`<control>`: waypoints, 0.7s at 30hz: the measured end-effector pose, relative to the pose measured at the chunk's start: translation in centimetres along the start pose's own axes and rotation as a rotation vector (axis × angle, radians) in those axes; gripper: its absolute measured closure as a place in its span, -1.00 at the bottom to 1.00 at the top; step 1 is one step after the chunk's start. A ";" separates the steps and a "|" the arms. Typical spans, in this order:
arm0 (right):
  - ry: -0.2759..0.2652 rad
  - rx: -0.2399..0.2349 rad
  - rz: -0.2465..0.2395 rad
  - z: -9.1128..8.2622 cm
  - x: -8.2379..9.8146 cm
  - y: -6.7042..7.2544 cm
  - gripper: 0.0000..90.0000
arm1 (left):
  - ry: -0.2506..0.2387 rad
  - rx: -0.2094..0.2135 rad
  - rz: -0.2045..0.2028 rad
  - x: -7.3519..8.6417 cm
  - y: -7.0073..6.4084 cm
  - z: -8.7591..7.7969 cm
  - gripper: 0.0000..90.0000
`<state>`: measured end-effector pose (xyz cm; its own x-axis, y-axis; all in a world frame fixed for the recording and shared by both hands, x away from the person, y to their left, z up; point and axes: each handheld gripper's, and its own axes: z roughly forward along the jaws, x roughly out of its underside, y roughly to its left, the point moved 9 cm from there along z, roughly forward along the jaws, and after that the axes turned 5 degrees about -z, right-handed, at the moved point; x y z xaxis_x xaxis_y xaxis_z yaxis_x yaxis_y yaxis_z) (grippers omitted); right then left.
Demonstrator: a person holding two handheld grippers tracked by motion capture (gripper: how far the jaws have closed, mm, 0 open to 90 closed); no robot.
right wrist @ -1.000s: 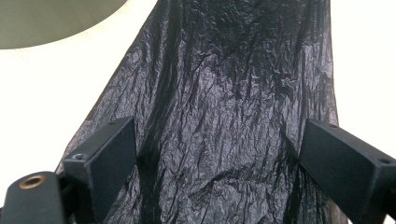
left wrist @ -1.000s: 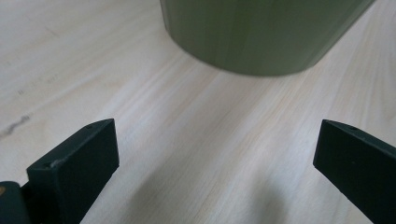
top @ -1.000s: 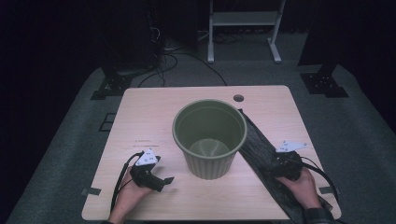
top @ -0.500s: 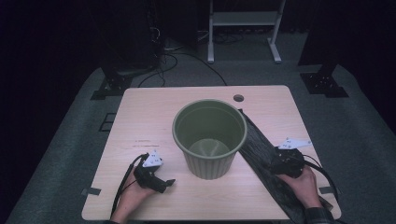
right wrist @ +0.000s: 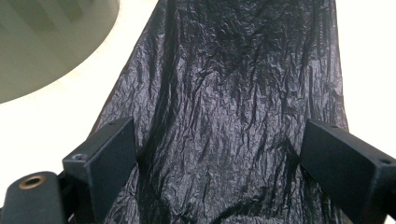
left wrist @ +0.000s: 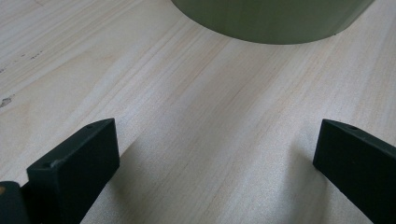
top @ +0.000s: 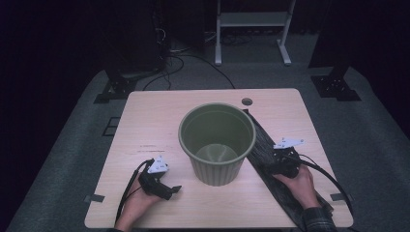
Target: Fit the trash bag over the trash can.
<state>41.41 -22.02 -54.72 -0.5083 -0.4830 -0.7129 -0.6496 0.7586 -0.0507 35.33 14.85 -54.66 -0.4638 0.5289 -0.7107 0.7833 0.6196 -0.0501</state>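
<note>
Right tongs [top: 279, 162] sit over the black bag [top: 261, 145], jaws spread wide, not yet pinching; the right gripper view shows crinkled film [right wrist: 233, 102] running straight ahead between both jaws, one jaw at each side edge of the strip. Bag lies flat as a long strip on the surface [top: 154, 125], long axis diagonal: far end near the hole [top: 247, 101] at the back, near end running off the front-right edge under the right hand [top: 297, 183]. Bag's inner edge is touching or just beside the bin [top: 217, 142] wall; cannot tell which. Bin stands upright mid-surface, mouth open, nothing visible inside. Left tongs [top: 167, 189] rest low at front-left, jaws also spread, holding nothing; the left gripper view shows bare wood between them and the bin base [left wrist: 273, 21] ahead, near but apart. Judgement: right hand is nearer the bag by far, so the pick falls to it; closing across the strip's width should gather film. Open room: front-left and back-left of surface free; right side tight, w/ bag between bin and surface edge. Risk: thin film may slip or drag against the bin.
</note>
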 end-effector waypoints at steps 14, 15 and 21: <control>-0.008 -0.034 -0.028 -1.3 0.2 0.4 0.52 | -0.002 -0.002 -0.003 0.0 0.0 0.0 -1.00; -0.007 -0.038 -0.028 -1.3 0.2 0.4 0.67 | -0.001 -0.002 -0.003 0.0 0.0 0.0 -1.00; 0.015 -0.072 -0.015 -1.7 0.4 0.5 0.99 | -0.002 -0.002 -0.003 0.0 0.0 0.0 -1.00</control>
<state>39.88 -22.55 -53.88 -0.5064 -0.5008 -0.7019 -0.6956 0.7183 -0.0107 35.32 14.84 -54.66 -0.4656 0.5257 -0.7120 0.7811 0.6223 -0.0513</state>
